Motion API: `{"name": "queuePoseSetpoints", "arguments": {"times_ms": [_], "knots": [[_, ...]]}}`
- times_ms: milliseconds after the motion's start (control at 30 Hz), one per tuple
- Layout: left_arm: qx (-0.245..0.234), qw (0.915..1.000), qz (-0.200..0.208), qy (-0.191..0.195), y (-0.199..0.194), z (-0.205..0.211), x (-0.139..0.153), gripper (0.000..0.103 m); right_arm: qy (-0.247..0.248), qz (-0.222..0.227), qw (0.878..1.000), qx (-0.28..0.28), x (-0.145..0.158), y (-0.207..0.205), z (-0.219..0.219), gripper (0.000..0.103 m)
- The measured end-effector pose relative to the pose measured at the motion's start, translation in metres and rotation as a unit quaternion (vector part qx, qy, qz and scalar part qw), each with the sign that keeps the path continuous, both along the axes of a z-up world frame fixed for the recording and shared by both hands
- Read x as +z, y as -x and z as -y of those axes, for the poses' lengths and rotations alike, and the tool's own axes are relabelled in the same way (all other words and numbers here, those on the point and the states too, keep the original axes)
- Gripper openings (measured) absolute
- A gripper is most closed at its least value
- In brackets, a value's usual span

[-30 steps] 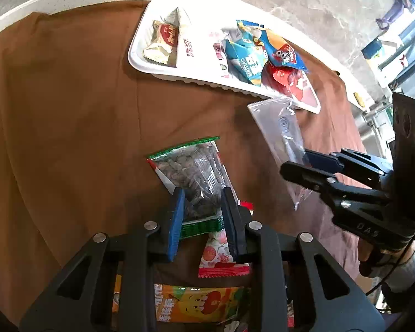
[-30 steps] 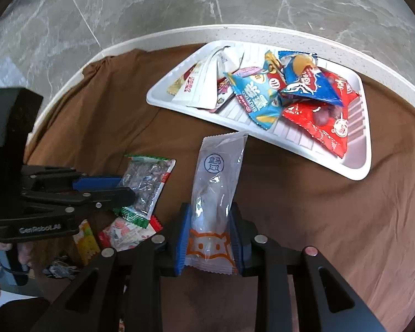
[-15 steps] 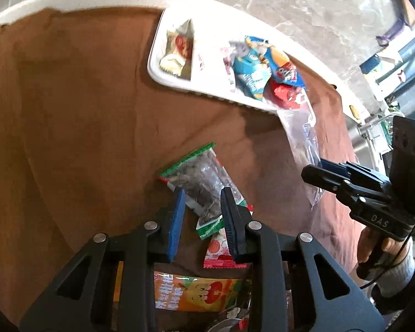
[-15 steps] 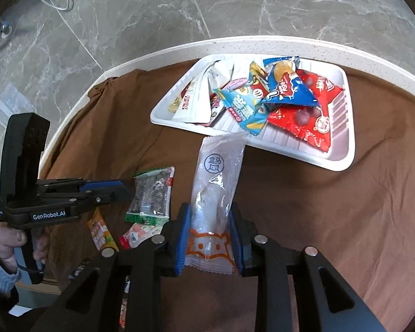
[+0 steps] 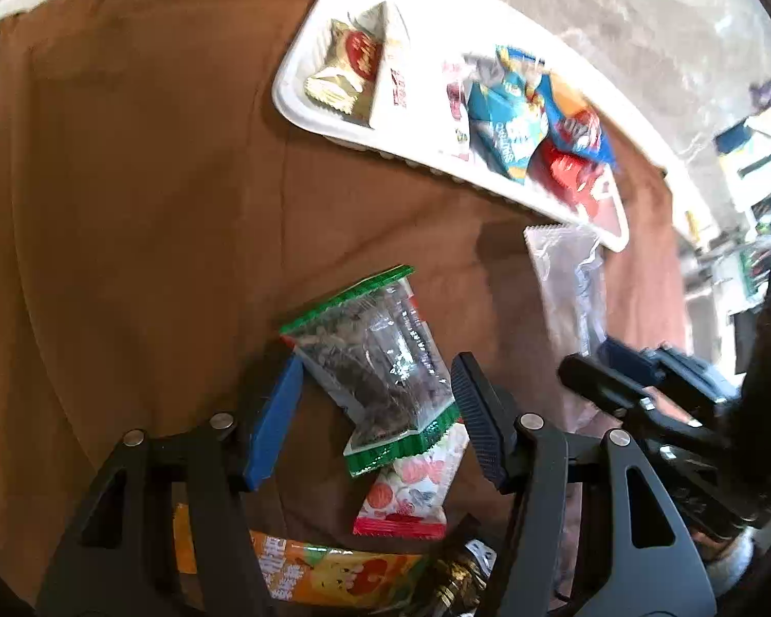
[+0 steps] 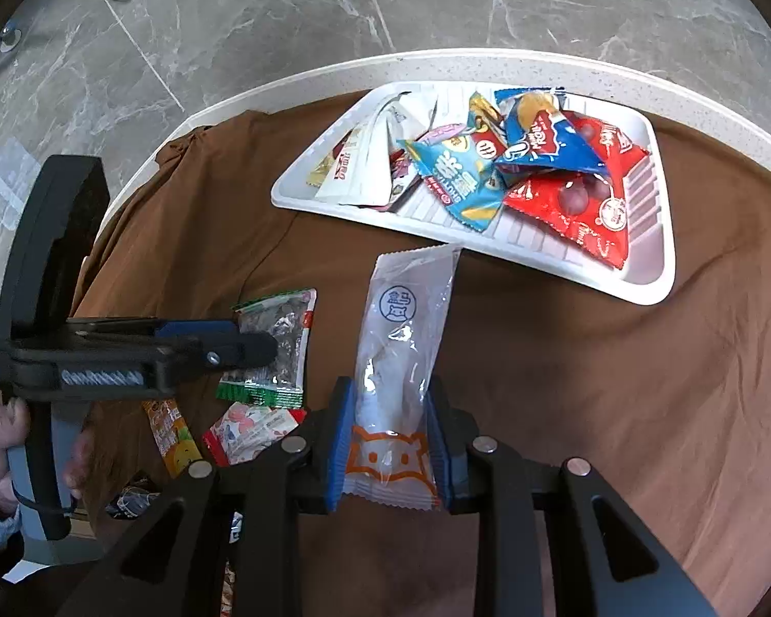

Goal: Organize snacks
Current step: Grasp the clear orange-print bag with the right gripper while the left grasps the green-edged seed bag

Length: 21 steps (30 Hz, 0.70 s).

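left wrist: aimed steeply down, close over brown cloth (image 5: 128, 205) | right wrist: likewise | shared: white tray (image 5: 303, 113) (image 6: 642, 293), seed packet (image 5: 375, 349) (image 6: 277, 344)

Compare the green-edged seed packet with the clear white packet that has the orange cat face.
The seed packet is short, green-edged and full of dark seeds; the clear white packet is longer and pale inside. The seed packet lies between the left gripper's opening jaws, unpressed; the right gripper is shut on the white packet. Both are see-through and outside the white tray.
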<state>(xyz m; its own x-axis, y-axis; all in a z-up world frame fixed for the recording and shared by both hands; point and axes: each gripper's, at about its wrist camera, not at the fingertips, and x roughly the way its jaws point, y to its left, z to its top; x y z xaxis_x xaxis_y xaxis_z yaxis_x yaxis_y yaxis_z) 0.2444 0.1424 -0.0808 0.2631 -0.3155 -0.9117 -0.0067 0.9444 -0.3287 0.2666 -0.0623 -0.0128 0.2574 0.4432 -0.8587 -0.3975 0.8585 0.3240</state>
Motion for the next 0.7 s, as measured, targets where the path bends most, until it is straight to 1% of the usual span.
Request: {"name": "queuePoseSetpoints", "arguments": {"times_ms": [200,333,367,500,533,567,633,700], "knots": [[-0.005,0.998,0.017,-0.06,-0.003,0.019,-0.001,0.058,-0.004,0.001,1.0,-0.003,-0.001,-0.001,0.002,0.029],[-0.032,0.9926,0.032,-0.113,-0.001,0.034,-0.002,0.059,-0.002,0.0,1.0,-0.006,-0.004,-0.002,0.002,0.03],[-0.041,0.9905,0.038,-0.126,0.0,0.038,-0.003,0.06,-0.003,-0.001,1.0,-0.006,-0.004,-0.002,0.002,0.03],[-0.059,0.987,0.059,-0.138,0.004,0.044,-0.003,0.059,0.0,0.003,1.0,-0.007,-0.005,-0.001,0.002,0.03],[-0.063,0.9866,0.062,-0.137,0.005,0.046,-0.003,0.054,0.0,0.003,1.0,-0.007,-0.005,-0.001,0.003,0.03],[-0.069,0.9862,0.066,-0.135,0.005,0.047,-0.002,0.043,0.001,0.003,1.0,-0.006,-0.006,-0.001,0.003,0.03],[-0.079,0.9859,0.071,-0.129,0.007,0.048,0.0,0.034,0.001,0.004,1.0,-0.009,-0.006,0.0,0.004,0.03],[-0.086,0.9863,0.075,-0.119,0.009,0.049,0.001,0.029,0.0,0.002,1.0,-0.009,-0.007,0.0,0.004,0.03]]}}
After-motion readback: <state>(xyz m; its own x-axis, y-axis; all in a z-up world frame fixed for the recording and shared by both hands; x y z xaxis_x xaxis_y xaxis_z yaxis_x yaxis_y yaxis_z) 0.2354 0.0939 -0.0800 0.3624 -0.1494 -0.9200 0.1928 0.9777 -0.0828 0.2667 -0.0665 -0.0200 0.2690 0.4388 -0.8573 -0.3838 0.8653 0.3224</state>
